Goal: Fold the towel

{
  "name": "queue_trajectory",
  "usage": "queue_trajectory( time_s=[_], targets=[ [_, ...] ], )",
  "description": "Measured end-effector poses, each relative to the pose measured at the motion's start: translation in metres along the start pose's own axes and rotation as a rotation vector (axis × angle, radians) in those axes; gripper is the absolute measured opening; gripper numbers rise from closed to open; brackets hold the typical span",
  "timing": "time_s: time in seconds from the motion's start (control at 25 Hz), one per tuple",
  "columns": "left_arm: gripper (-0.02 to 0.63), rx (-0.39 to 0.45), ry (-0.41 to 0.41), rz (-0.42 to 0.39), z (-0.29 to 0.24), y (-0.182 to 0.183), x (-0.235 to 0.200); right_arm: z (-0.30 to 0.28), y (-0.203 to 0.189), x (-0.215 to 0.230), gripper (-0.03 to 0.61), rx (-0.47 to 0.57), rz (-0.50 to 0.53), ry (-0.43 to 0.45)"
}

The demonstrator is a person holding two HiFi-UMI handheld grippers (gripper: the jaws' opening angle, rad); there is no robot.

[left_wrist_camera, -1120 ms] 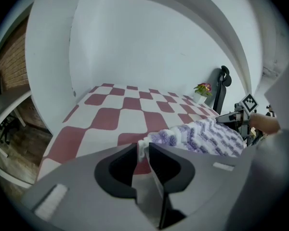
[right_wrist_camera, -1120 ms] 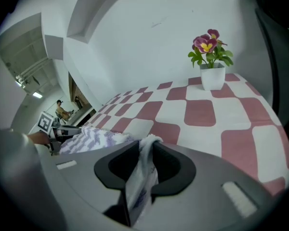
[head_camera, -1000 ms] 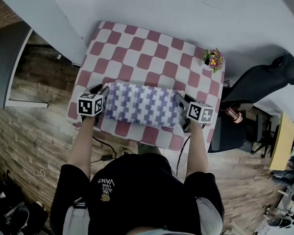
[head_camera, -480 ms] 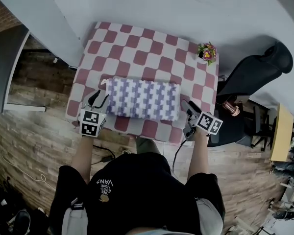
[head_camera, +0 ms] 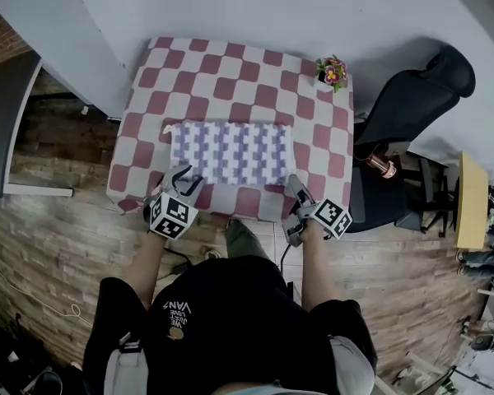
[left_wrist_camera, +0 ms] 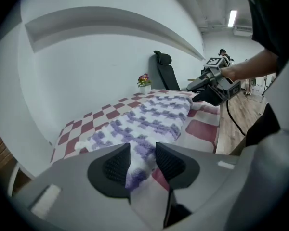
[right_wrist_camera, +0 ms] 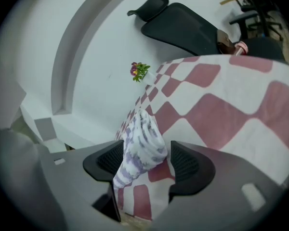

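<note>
So, the towel point(head_camera: 229, 152) is lying flat as a folded purple-and-white rectangle around the middle of the red-checked desk point(head_camera: 230, 81), long side running across. The left hand-held gripper point(head_camera: 184, 177) sits at the towel's near-left corner, close to the desk's front edge. Its jaws are apart and not squeezing anything; the corner just shows in the gap. The right hand-held gripper point(head_camera: 294, 186) is at the near-right corner. Its jaws have just been opening and stand wide, with the towel's end loose between them and clear space either side. There's a small flower pot point(head_camera: 332, 71) on the far right corner and a black chair point(head_camera: 412, 97) beside the desk.
</note>
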State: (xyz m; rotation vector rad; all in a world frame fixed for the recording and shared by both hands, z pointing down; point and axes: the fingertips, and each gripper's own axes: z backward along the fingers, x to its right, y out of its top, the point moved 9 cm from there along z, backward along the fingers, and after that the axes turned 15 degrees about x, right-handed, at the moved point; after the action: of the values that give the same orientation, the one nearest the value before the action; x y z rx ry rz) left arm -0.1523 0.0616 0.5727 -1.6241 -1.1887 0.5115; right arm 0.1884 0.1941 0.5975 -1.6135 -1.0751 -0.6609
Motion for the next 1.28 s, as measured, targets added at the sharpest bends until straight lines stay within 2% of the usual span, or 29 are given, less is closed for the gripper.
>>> queue_trajectory(
  time_s=[0.2, 0.44, 0.56, 0.72, 0.84, 1.0, 1.28],
  targets=[
    [0.138, -0.048, -0.037, 0.006, -0.007, -0.014, 0.006, -0.006, -0.016, 0.010, 0.307, -0.013, -0.224, -0.038],
    [0.138, -0.072, -0.045, 0.032, -0.010, -0.022, 0.010, -0.023, -0.022, 0.014, 0.307, -0.005, -0.323, -0.072],
    [0.138, -0.081, -0.042, 0.041, -0.012, -0.024, 0.010, -0.030, -0.021, 0.012, 0.288, -0.011, -0.308, -0.106],
    [0.138, -0.076, -0.037, 0.061, -0.014, -0.025, 0.009, -0.030, -0.025, 0.022, 0.150, 0.017, -0.304, -0.149],
    [0.138, -0.050, -0.040, 0.093, -0.010, -0.021, 0.007, -0.024, -0.026, 0.023, 0.076, 0.060, -0.301, -0.095],
    [0.149, -0.015, -0.023, 0.135, -0.001, -0.013, 0.007, -0.015, -0.014, 0.015, 0.058, 0.071, -0.241, -0.050],
    [0.149, 0.025, 0.015, 0.159, 0.015, -0.006, 0.012, 0.010, 0.017, 0.012, 0.055, 0.125, -0.073, -0.052]
  ],
)
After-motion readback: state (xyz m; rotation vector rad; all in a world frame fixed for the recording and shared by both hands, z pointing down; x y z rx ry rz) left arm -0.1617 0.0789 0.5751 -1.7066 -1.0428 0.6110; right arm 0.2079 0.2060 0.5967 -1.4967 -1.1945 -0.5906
